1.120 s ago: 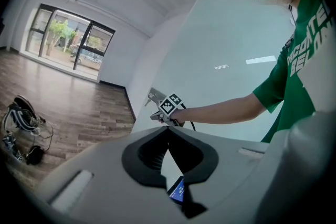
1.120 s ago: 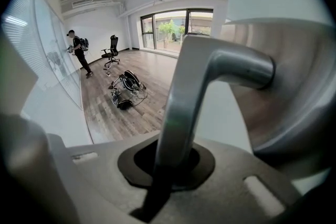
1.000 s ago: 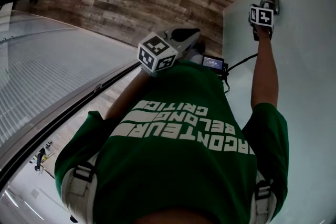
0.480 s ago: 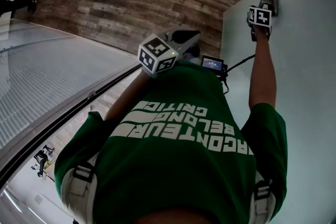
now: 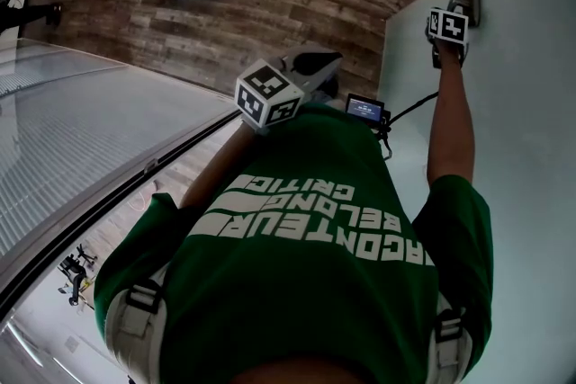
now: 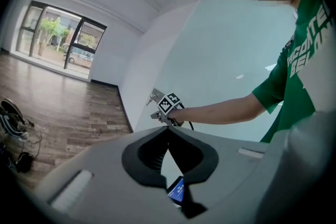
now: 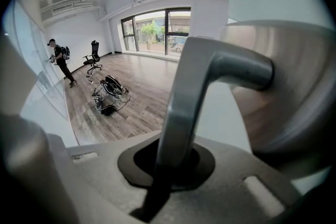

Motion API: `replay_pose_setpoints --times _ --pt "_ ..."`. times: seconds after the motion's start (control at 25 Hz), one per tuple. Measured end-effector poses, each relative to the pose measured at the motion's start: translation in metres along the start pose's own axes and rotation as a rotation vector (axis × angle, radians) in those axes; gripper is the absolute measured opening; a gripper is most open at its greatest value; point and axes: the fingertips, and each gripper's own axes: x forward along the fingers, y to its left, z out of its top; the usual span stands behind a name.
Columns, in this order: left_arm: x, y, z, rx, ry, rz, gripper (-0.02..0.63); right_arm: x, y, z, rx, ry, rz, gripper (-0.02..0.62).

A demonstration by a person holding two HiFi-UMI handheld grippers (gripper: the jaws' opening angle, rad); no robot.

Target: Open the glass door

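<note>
Gripped the metal handle (image 7: 210,76) with the right claw (image 7: 167,162), clamped tight, at the far edge of the glass door (image 5: 526,193) on the right. Held the left claw (image 6: 169,131) closed and empty, left of the door, well apart from it

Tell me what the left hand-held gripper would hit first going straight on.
Probably the right hand-held gripper, shut on the door handle, or the glass door right beside it; depth is unclear. Nothing nearer shows.

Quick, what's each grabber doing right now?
Left gripper: closed, holding nothing.
Right gripper: closed on the door handle.
</note>
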Motion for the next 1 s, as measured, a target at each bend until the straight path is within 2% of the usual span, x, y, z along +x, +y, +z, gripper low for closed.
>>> replay_pose_setpoints --times 0.24,0.52,1.0 --pt "0.036 0.013 0.025 -0.023 0.04 -0.02 0.017 0.013 -0.038 0.021 0.021 0.016 -0.005 -0.011" --pt "0.042 0.001 0.009 0.025 0.058 -0.11 0.017 -0.004 -0.04 -0.011 0.051 0.008 -0.036 -0.011" --pt "0.095 0.03 0.062 0.082 0.083 -0.227 0.017 0.0 -0.085 -0.015 0.1 0.024 -0.061 -0.011"
